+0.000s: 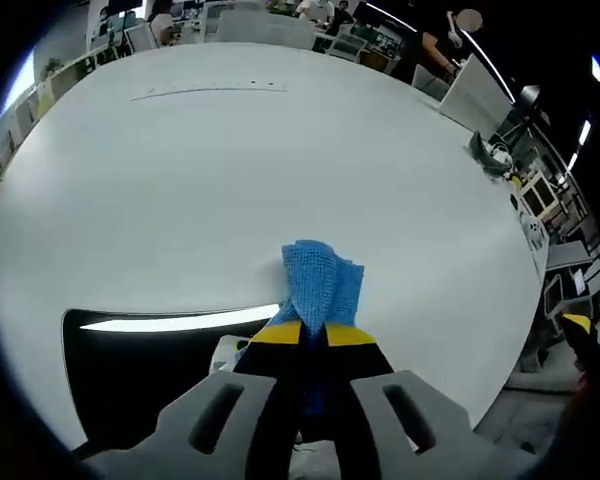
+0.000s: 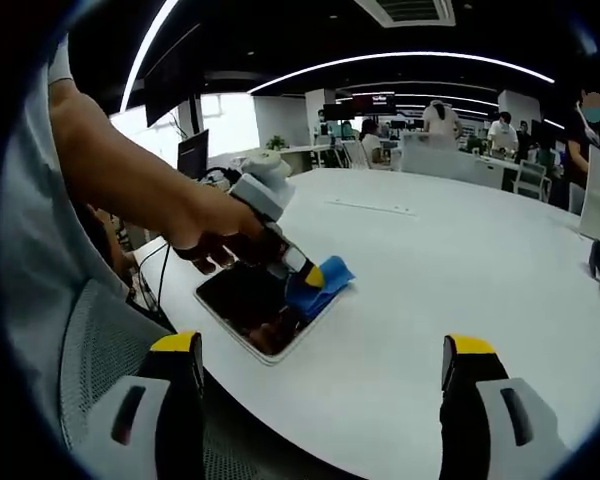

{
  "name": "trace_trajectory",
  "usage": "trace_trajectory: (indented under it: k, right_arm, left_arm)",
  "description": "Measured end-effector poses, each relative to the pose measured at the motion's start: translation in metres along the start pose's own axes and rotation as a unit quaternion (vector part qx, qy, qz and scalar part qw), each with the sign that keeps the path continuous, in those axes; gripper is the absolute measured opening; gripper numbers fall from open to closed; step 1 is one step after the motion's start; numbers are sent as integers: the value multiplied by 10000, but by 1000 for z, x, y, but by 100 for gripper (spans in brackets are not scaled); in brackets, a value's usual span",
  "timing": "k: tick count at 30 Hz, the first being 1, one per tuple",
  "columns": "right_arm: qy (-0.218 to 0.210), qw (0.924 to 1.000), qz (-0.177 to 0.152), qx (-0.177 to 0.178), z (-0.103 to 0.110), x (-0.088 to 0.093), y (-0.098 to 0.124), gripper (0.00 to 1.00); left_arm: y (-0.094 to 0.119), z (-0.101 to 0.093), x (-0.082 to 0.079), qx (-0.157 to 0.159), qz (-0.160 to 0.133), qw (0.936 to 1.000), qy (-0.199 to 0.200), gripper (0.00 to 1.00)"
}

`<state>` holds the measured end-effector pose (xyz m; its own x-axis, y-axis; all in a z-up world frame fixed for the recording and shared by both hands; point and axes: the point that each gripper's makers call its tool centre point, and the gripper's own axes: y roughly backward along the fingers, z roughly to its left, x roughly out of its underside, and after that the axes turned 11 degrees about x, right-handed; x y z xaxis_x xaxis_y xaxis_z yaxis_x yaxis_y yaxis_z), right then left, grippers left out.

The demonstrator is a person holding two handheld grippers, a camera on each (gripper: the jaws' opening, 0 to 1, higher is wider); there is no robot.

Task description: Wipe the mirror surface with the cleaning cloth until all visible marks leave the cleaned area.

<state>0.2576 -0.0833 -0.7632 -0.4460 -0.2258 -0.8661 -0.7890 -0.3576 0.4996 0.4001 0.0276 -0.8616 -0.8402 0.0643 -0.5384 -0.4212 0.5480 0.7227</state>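
Note:
A blue cleaning cloth (image 1: pixel 320 282) is pinched between the yellow-tipped jaws of my left gripper (image 1: pixel 313 335), which is shut on it. The cloth hangs over the far edge of a flat rectangular mirror (image 1: pixel 150 360) lying on the white table (image 1: pixel 230 180); the mirror reflects a bright ceiling light strip. In the right gripper view the mirror (image 2: pixel 245 305) lies near the table's front left edge, with the cloth (image 2: pixel 320 280) on its right corner and a person's hand (image 2: pixel 205 235) holding the left gripper (image 2: pixel 305 275). My right gripper (image 2: pixel 320 350) stands open, above the table and short of the mirror.
The large white table (image 2: pixel 460 270) stretches far behind the mirror. A long thin strip (image 1: pixel 210 90) lies near its far side. A mesh chair back (image 2: pixel 100 360) sits by the near edge. Desks, monitors and people fill the office beyond.

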Motion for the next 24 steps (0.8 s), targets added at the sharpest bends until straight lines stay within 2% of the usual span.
trace_trajectory:
  k: [5,10,18,21,24]
  right_arm:
    - [5,10000,14,15,0,1,0,99]
    - [11,10000,25,23,-1,1,-1,99]
    - [37,10000,46,21,0,2,-1,99]
    - [49,10000,48,27,0,3,-1,98]
    - [46,10000,45,27,0,3,-1,98]
  left_arm:
    - [0,-1,2,-159,-115,9998,-29,3]
    - [5,-1,7,-58,-187,9998,-19,3]
    - [10,-5,17,83,-106,9998,-118,3]
    - [13,-7,23,175,-30,9998,54,3]
    - [15,-8,28,235,45,9997,39,3]
